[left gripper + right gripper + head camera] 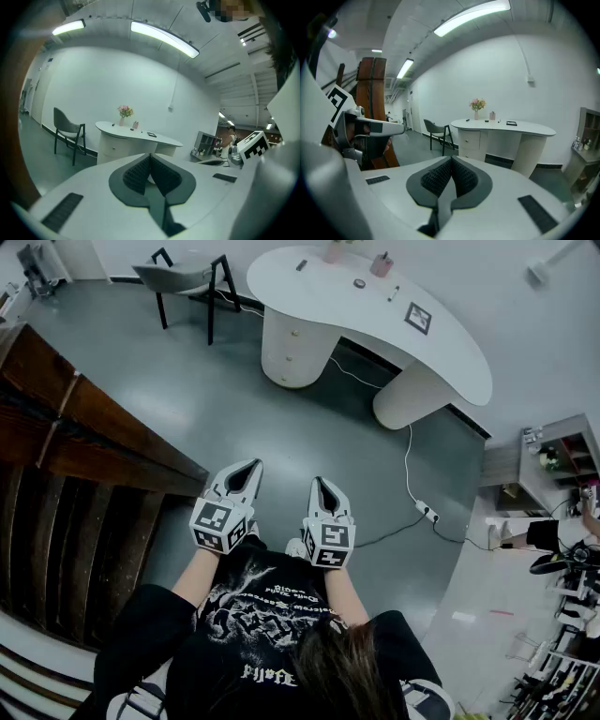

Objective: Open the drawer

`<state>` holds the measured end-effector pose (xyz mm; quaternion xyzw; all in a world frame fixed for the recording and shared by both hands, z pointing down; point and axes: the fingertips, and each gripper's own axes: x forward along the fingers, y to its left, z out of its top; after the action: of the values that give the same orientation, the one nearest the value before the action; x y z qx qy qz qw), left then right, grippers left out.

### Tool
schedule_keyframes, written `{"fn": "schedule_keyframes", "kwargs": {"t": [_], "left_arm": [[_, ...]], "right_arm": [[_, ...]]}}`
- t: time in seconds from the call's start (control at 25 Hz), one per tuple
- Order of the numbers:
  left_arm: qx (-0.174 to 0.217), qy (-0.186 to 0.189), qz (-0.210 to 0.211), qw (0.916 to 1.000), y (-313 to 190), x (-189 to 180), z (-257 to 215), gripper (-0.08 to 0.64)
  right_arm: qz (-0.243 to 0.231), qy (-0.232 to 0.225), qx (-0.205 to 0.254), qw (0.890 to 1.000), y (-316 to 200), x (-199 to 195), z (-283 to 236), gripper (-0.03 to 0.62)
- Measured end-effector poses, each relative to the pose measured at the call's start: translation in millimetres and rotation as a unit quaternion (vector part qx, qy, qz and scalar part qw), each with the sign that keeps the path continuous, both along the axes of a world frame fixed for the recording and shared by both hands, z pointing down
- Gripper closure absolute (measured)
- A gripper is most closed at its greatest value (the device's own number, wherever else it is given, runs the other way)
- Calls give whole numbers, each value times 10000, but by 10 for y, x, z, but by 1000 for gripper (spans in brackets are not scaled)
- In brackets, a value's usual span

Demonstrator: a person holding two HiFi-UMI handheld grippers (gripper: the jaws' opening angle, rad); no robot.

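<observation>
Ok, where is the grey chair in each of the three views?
Head view: chair at the top left, left of the white desk.
Left gripper view: chair at mid left, left of the white desk.
Right gripper view: chair left of centre, left of the white desk.
Shared landmark: the white desk.

Up top in the head view, the bits on the white table (pixel 450 357) are too small to name, and its drawers (pixel 294 341) show only as specks of knobs. A dark wooden structure (pixel 94 418) runs off the left edge. At the right edge the shelf unit (pixel 562 460) is cut off, contents unreadable.
</observation>
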<state>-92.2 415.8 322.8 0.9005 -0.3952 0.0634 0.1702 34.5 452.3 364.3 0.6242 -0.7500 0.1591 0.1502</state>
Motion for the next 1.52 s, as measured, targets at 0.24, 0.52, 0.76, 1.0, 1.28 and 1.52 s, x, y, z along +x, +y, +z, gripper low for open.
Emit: {"fn": "schedule_keyframes", "kwargs": {"t": [0.24,0.52,0.76,1.0,1.28,1.52], "left_arm": [[13,-3,132,9999,-61,-230,46,537],[-69,92,-10,9999,-202,-559,76,535],[-95,40,118,9999,-227,-567,115,535],[-106,24,172,9998,-280,-457,124,535],[-413,268,252,9985,-511,-299,282,534],[-611,128,313,9976,-993,-51,400,535]], "right_arm": [[199,62,6,9998,-55,-197,42,568],[397,-93,168,9990,-69,-437,-24,568],[463,-128,210,9986,-148,-468,-59,566],[494,-148,77,9986,-267,-358,28,566],[158,-269,-37,9995,-730,-294,231,568],[68,-351,-227,9991,-1333,-59,376,566]]}}
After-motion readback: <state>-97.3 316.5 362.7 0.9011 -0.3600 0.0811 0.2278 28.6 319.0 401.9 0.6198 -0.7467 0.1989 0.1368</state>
